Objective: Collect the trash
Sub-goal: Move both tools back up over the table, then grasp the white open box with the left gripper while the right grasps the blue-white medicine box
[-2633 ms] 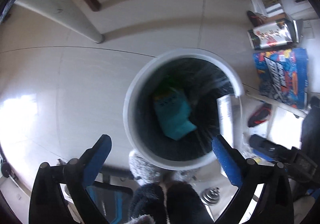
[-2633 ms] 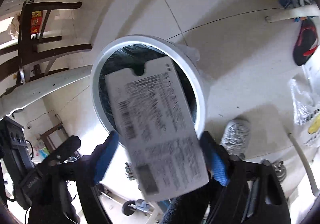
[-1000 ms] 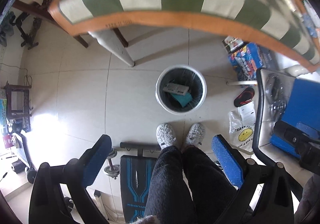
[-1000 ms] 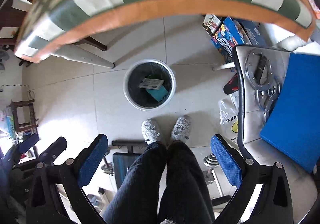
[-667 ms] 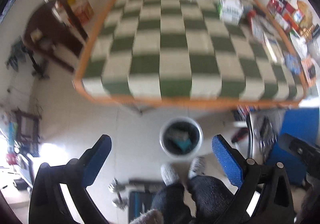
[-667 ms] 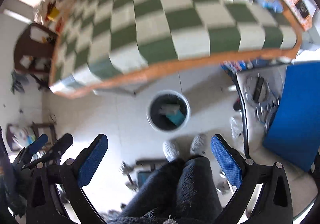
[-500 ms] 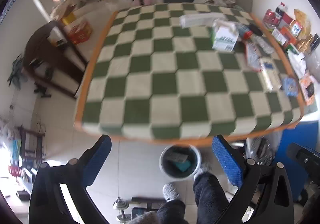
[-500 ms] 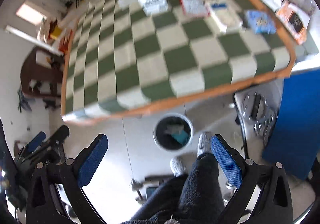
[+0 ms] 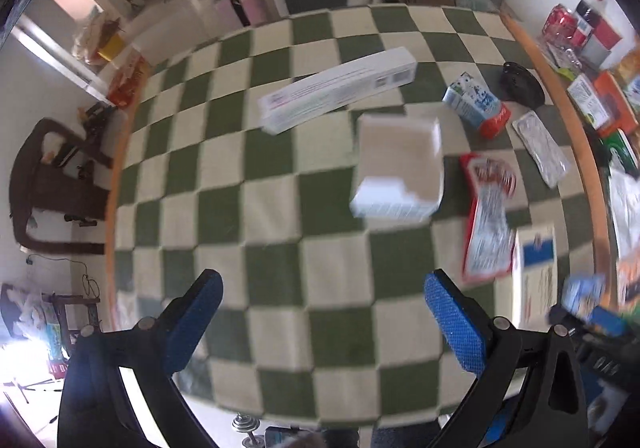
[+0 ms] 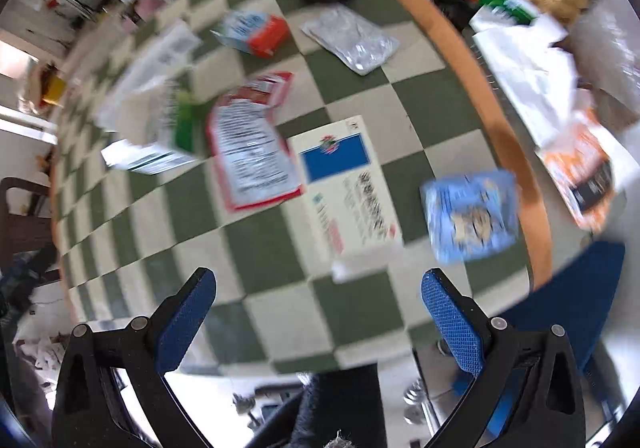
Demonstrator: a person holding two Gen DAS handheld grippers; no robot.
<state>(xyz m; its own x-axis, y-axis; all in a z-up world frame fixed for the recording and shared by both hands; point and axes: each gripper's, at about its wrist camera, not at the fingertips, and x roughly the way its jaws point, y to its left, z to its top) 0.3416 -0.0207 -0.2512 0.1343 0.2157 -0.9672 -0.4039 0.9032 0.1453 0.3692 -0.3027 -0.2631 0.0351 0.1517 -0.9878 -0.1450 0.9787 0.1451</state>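
Note:
Both grippers hover over a green and cream checked table [image 9: 280, 207] strewn with trash. My left gripper [image 9: 322, 324] is open and empty; ahead of it lie a white carton [image 9: 398, 171], a long white box [image 9: 340, 87], a red-edged packet [image 9: 486, 215] and a small blue and red carton [image 9: 476, 105]. My right gripper [image 10: 318, 322] is open and empty; ahead of it lie a white and blue flat box [image 10: 346, 183], the red-edged packet [image 10: 252, 143], a blue snack bag [image 10: 470, 215] and a silver pouch [image 10: 352, 37].
The table's orange edge [image 10: 496, 115] runs along the right, with boxes and bags [image 10: 540, 59] beyond it. A dark wooden chair [image 9: 52, 175] stands left of the table. A blue panel [image 10: 576, 296] stands at the lower right. The person's dark trouser legs show at the bottom.
Both grippers have risen from the bin on the floor and swung up over the table. The white box held by the right gripper earlier lies in the bin, and that gripper is open.

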